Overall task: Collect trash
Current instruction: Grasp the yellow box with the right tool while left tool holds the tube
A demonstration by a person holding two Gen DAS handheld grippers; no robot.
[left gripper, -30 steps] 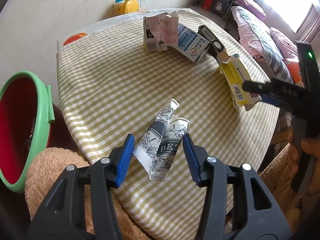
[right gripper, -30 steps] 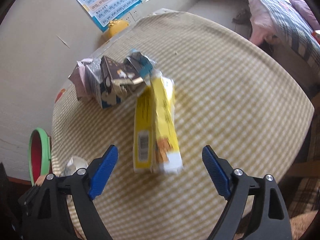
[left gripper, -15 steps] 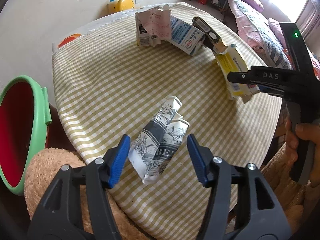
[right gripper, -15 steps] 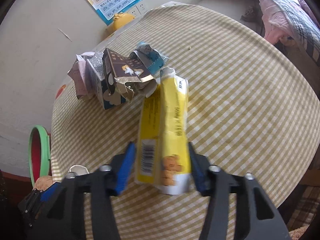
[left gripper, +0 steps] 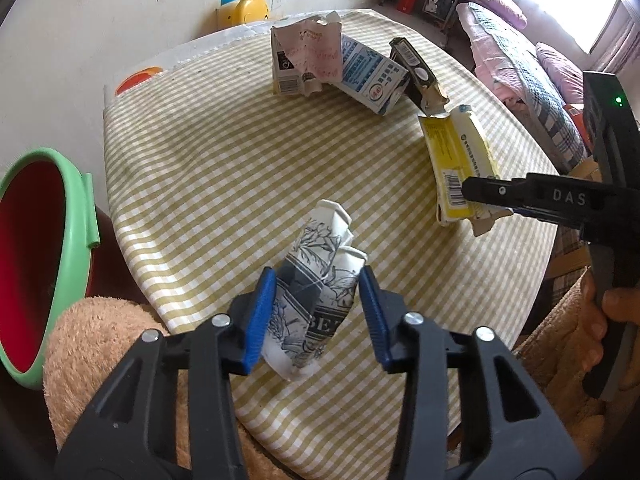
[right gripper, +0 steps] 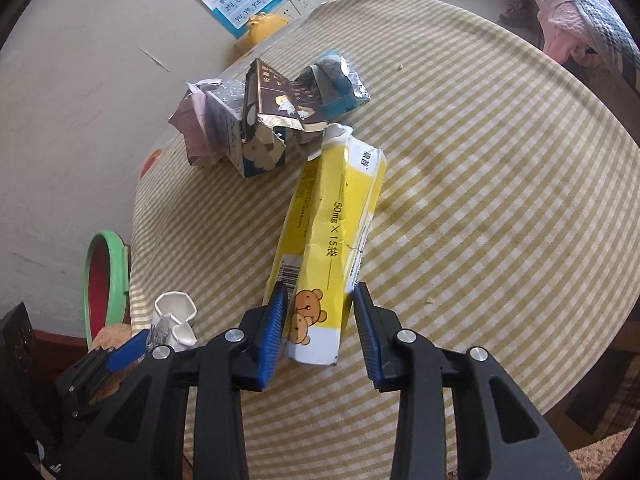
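Note:
A crushed paper cup (left gripper: 316, 272) with a black-and-white print lies at the near edge of the checked table (left gripper: 220, 168). My left gripper (left gripper: 317, 316) straddles it, jaws closing, both blue pads against its sides. A yellow medicine box (right gripper: 332, 220) with a bear picture lies lengthwise toward me. My right gripper (right gripper: 320, 328) is closing on its near end, pads pressing both sides. In the left wrist view the right gripper (left gripper: 480, 204) reaches onto that yellow box (left gripper: 456, 152) from the right. The cup (right gripper: 174, 316) also shows in the right wrist view.
A green bin (left gripper: 40, 260) with a red inside stands left of the table. At the far side lie a pink-white carton (left gripper: 308, 56), a blue-white carton (left gripper: 368, 74) and a dark box (left gripper: 416, 70). A tan plush cover (left gripper: 100, 340) lies below the near edge.
The right gripper's jaws went from wide apart to closed against the yellow box's near end. The left jaws widened slightly, then narrowed onto the cup.

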